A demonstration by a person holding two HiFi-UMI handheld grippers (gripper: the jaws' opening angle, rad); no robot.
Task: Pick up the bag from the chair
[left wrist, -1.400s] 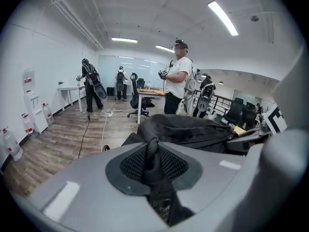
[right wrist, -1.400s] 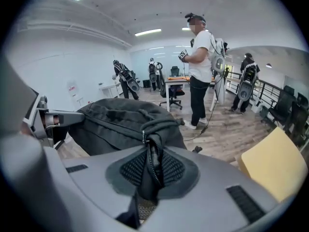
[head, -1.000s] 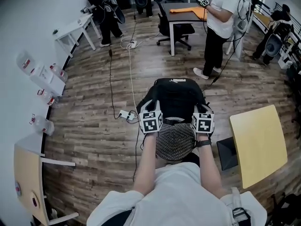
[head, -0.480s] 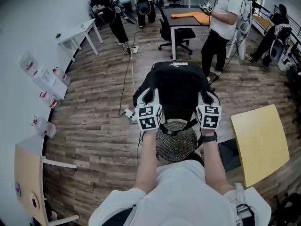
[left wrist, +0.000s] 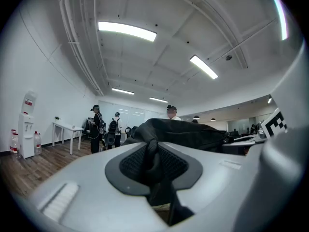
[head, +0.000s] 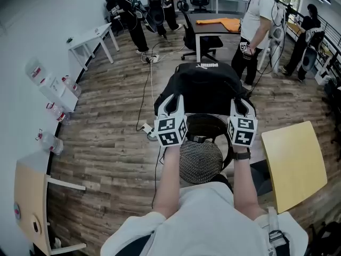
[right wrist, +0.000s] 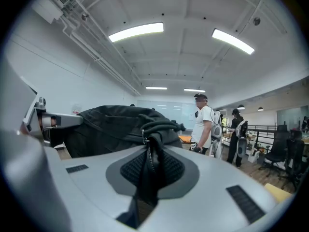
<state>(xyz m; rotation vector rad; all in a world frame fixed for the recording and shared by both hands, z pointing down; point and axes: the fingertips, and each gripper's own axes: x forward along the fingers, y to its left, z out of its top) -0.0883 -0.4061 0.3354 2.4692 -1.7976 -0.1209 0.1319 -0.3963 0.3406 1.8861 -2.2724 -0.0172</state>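
Left claw (head: 172,104): closed on a black strap of the bag (head: 205,85); strap pinched between the ribbed pads (left wrist: 129,164)
Right claw (head: 240,105): closed likewise on a second strap (right wrist: 149,170); zip and strap bunched at the pads
Arms: both bare forearms stretched forward, side by side; claws level, one at each side of the bag
Bag: black backpack held up between both claws, above the far side of the chair (head: 200,161); a strap loop is seen hanging over the round mesh seat
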